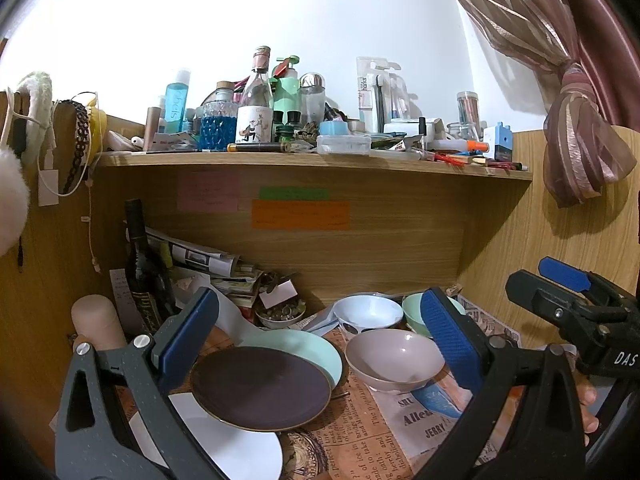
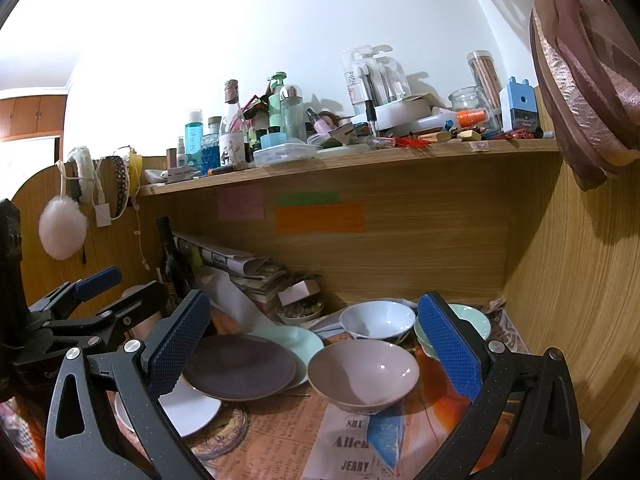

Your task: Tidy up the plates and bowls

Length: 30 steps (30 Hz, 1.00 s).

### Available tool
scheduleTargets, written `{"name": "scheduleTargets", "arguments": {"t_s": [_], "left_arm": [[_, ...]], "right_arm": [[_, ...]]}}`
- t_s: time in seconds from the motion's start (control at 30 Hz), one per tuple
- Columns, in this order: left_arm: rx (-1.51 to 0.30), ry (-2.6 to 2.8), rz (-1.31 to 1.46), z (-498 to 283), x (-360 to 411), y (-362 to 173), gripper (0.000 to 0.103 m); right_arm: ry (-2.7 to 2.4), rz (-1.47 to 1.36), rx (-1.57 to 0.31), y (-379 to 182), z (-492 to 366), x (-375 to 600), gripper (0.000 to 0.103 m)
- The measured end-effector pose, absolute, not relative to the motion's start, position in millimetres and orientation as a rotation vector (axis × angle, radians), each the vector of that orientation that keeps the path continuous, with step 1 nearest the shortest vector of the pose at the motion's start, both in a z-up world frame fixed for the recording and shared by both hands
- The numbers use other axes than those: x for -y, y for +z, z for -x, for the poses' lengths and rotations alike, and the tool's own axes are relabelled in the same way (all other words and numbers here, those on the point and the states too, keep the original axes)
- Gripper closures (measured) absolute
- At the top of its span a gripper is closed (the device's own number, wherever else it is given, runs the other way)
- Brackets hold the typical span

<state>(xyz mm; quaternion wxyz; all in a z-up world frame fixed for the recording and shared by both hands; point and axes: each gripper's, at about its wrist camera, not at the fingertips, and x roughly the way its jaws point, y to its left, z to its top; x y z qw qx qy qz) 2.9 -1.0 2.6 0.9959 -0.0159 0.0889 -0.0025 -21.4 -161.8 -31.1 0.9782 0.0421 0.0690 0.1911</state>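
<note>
Left wrist view, left gripper (image 1: 320, 344) spread wide and empty above a round dark brown plate (image 1: 262, 388) overlapping a pale mint plate (image 1: 316, 350), mauve ceramic bowl (image 1: 394, 360) just beside, right wrist view, right gripper (image 2: 316, 344) wide, empty, over that bowl (image 2: 362, 372), white bowl (image 2: 378, 320) behind.

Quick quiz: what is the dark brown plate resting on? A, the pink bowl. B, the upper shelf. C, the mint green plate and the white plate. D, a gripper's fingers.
C: the dark brown plate overlaps the mint green plate behind it and the white plate in front, clear of the pink bowl.
</note>
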Motion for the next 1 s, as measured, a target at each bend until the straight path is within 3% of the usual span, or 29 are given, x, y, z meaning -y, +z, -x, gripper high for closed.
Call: {"name": "scheduleTargets", "arguments": {"t_s": [1.0], "left_arm": [[-0.175,-0.004,0.033,-3.8,3.6,1.5,0.000]], "right_arm": [[0.388,-0.092,-0.138,-30.9,20.9,159.4,0.000]]}}
